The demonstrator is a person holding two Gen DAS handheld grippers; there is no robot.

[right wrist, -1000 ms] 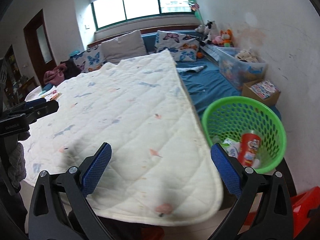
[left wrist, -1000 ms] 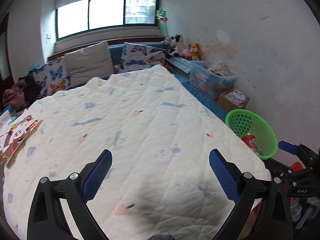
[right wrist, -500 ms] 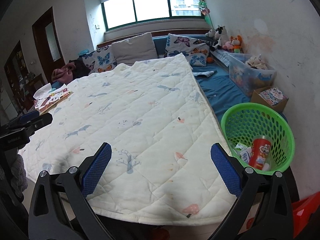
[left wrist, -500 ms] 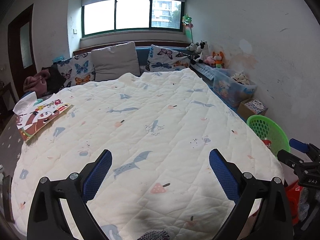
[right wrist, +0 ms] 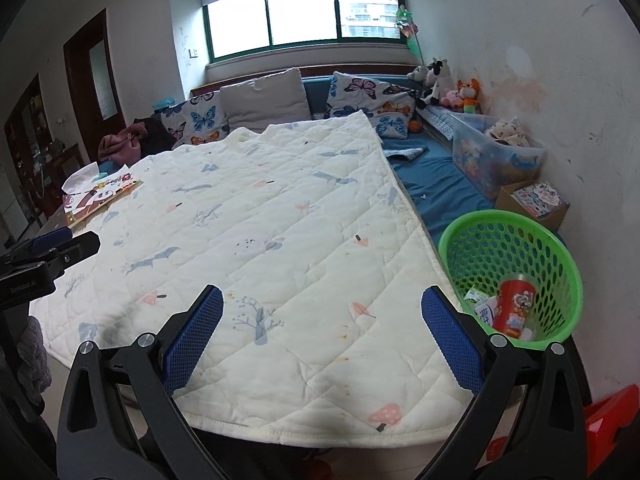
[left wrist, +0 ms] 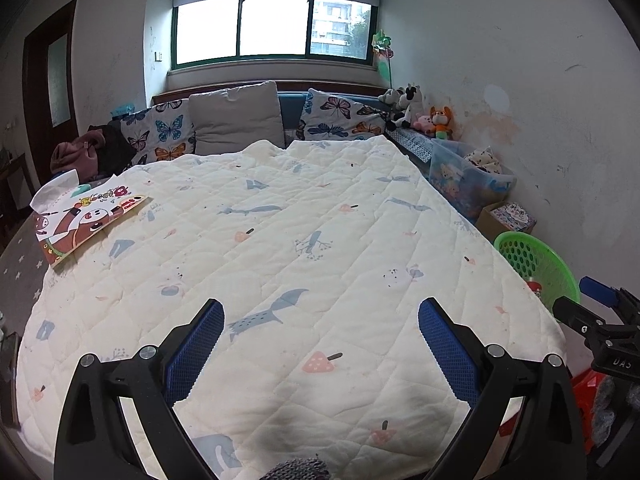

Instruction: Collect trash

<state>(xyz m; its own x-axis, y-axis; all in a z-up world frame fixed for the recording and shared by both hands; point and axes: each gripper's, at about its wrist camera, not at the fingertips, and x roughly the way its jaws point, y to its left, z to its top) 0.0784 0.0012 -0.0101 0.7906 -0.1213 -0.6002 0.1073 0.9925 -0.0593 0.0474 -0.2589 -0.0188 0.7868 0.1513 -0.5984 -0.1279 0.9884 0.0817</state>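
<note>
A green mesh basket stands on the floor right of the bed; it also shows in the left wrist view. Inside it are a red printed cup and white wrappers. My left gripper is open and empty above the foot of the white quilt. My right gripper is open and empty above the quilt's right front corner, left of the basket. A picture book with paper lies at the quilt's far left; it also shows in the right wrist view.
Butterfly pillows and a grey pillow line the bed's head under the window. Plush toys, a clear storage bin and a cardboard box stand along the right wall. A red object sits on the floor at right.
Both grippers have pulled back and risen from the bed, so more of the quilt and room shows. The basket now appears farther off. Both stayed open.
</note>
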